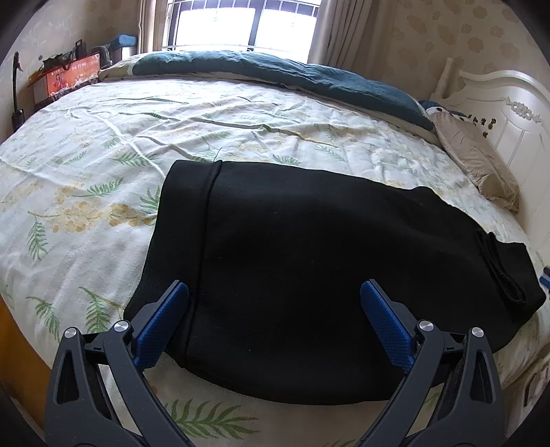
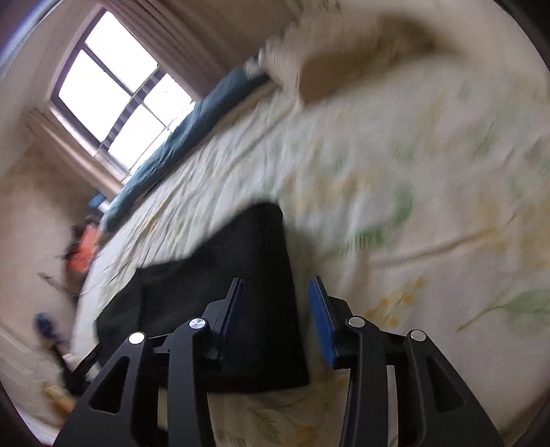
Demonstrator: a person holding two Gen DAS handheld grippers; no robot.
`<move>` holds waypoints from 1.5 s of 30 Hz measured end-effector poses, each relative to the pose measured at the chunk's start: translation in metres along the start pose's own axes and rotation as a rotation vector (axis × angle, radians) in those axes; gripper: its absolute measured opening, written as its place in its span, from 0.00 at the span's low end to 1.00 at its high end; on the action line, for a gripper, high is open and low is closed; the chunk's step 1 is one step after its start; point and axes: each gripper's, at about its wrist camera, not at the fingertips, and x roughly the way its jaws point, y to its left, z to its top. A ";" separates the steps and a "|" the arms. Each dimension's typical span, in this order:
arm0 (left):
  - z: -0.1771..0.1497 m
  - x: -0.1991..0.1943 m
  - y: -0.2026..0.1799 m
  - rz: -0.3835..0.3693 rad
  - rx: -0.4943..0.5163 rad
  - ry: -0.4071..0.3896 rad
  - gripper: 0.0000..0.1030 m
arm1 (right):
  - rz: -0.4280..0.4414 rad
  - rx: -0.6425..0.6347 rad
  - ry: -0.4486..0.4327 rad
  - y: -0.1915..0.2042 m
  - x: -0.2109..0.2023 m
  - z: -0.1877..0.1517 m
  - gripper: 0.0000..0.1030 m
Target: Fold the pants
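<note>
The left gripper (image 1: pixel 274 295) hangs with jaws spread wide and empty over the black pants (image 1: pixel 309 275), folded on the floral bedsheet (image 1: pixel 86 178). The right gripper (image 2: pixel 275 295) is part-open, gripping nothing. Soft, limp cloth, probably best pinched at a folded edge. Window (image 1: pixel 240 27) beyond.

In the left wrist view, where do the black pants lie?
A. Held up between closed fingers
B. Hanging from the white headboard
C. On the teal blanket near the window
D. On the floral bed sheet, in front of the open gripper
D: the black pants lie flat on the floral bed sheet, with the left gripper open and empty over them.
</note>
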 end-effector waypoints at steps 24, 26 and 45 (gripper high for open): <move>0.001 -0.003 0.003 -0.037 0.016 -0.002 0.97 | 0.404 -0.110 0.314 0.144 0.125 -0.083 0.57; 0.001 -0.003 0.003 -0.037 0.016 0.001 0.97 | 0.405 -0.114 0.307 0.145 0.127 -0.083 0.60; 0.037 0.008 0.109 -0.284 -0.258 0.146 0.97 | 0.388 -0.149 0.280 0.158 0.129 -0.087 0.70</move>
